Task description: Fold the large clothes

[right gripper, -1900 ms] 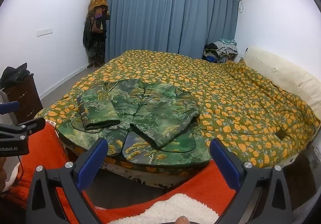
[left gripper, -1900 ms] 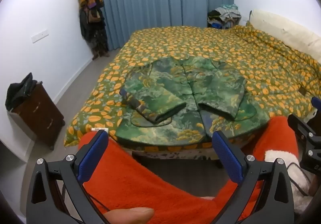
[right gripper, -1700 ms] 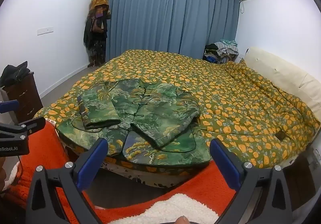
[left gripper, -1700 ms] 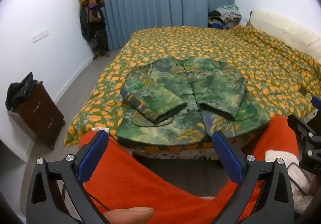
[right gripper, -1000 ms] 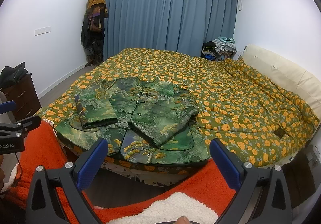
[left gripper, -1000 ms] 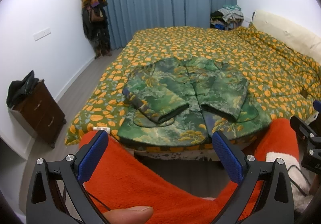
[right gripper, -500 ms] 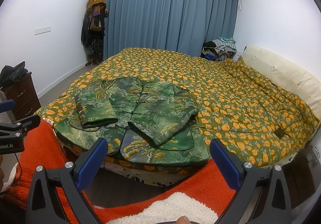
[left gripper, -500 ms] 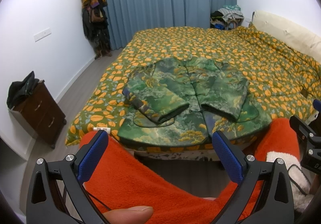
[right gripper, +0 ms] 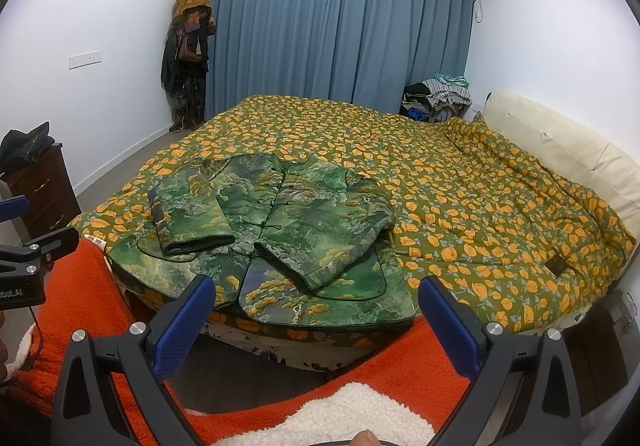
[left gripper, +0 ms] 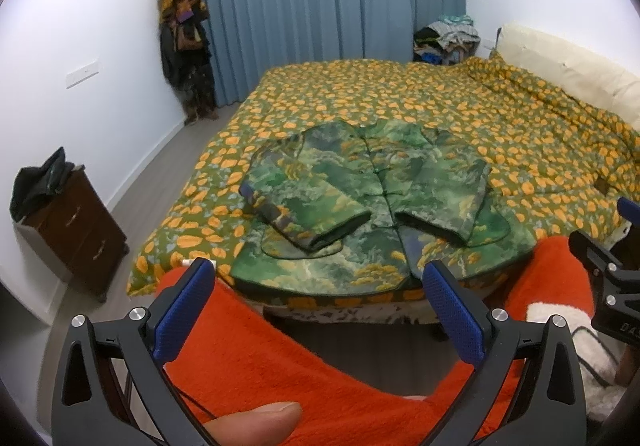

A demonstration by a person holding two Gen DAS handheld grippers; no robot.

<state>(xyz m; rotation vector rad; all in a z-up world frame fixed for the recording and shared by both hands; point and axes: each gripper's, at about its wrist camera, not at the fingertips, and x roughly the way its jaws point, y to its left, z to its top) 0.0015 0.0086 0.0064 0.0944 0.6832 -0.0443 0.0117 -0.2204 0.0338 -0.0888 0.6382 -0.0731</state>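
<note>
A green landscape-print padded jacket lies face up at the near edge of the bed, both sleeves folded in over its front. My left gripper hovers open in front of the jacket's hem, short of the bed, nothing between its blue pads. My right gripper is open too, held before the hem's right half, well apart from the cloth. The person's orange fleece sleeves fill the foreground.
A dark wooden drawer chest with black cloth on it stands left of the bed. Coats hang in the far corner beside blue curtains. A clothes pile sits far right; a cream headboard runs along the right.
Both grippers have drifted only slightly; the view shifted a little. The jacket has not moved and both grippers stay open.
</note>
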